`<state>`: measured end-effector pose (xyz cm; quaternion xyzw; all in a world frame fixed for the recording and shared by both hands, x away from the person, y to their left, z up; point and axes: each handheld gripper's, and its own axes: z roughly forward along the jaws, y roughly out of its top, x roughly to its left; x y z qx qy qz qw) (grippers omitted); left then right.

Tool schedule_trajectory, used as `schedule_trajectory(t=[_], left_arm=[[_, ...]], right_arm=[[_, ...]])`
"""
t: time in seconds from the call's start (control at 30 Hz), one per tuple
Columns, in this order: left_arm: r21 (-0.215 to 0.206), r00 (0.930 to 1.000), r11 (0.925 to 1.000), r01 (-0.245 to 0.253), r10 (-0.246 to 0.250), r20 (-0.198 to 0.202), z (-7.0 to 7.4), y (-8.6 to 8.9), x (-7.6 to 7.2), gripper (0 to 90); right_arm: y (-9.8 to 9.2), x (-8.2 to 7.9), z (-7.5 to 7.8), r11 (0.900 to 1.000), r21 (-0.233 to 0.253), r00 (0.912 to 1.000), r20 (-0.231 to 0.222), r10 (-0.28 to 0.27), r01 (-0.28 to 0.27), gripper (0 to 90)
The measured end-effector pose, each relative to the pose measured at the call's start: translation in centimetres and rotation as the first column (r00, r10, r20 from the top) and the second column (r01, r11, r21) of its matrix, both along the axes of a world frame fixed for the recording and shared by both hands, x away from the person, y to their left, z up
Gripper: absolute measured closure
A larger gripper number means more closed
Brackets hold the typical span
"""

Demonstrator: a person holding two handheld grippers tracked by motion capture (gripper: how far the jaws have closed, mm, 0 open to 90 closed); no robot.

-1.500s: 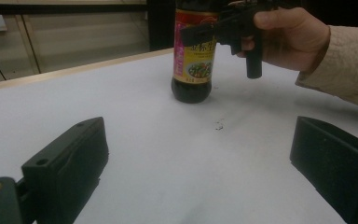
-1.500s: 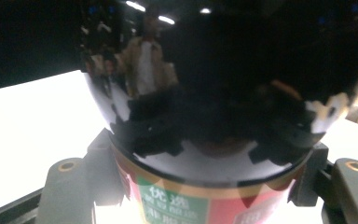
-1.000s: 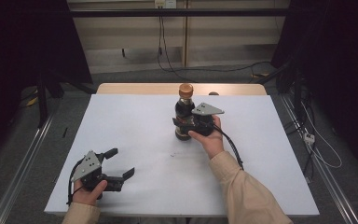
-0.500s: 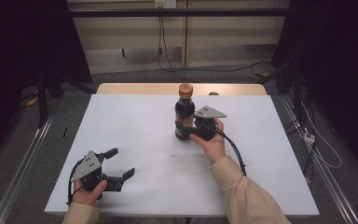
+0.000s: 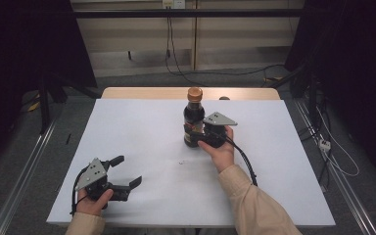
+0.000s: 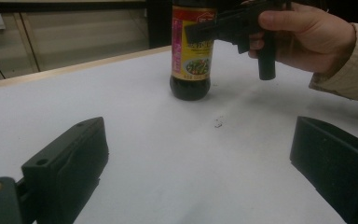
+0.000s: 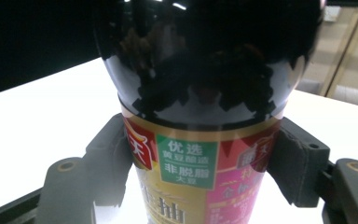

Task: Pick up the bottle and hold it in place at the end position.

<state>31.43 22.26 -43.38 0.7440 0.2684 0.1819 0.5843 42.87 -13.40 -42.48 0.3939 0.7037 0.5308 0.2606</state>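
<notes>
Where a second ago it leaned, bottle (image 5: 194, 119) now stands upright, table (image 5: 137, 132) one o'clock: right gripper (image 5: 201, 134) jaws clamped on label; left gripper (image 5: 125, 171) agape, idle, seven o'clock.

Beige sleeve (image 5: 254, 205) (long), black tools with grey three-cornered plates.

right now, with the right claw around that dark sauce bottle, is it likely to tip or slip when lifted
The bottle looks tall and narrow-based, so a push high up could tip it. Its glossy surface may be slippery, though the right claw sits on the label band. It looks nearly full, so probably heavy for its size.
</notes>
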Motion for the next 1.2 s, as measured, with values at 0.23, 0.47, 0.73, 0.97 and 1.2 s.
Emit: schedule_trajectory(t=[0.23,0.47,0.73,0.97,1.2], left_arm=[[-0.006,1.0,1.0,0.002,-0.002,0.002,0.0,-0.1,-0.1,3.9],[-0.001,1.0,1.0,0.001,-0.001,0.002,0.0,0.0,-0.1,3.9],[-0.004,1.0,1.0,-0.002,0.002,0.002,0.0,-0.1,-0.1,3.9],[0.0,1.0,1.0,-0.001,0.001,-0.002,0.0,-0.1,0.0,3.9],[-0.002,1.0,1.0,-0.001,0.001,-0.003,0.0,-0.1,0.0,3.9]], right_arm=[[-0.8,0.4,-0.1,0.997,-0.002,0.9972,0.017,0.073,-0.073,30.5],[-1.1,0.7,-0.1,0.995,-0.002,0.9945,0.015,0.103,-0.103,30.2],[-0.9,0.6,0.3,0.997,0.012,0.9968,-0.02,0.078,-0.077,27.8],[-1.0,0.5,1.4,0.996,0.072,0.9982,-0.002,0.061,-0.06,21.4],[-0.8,0.7,2.4,0.995,0.082,0.9984,-0.013,0.055,-0.054,23.5]])
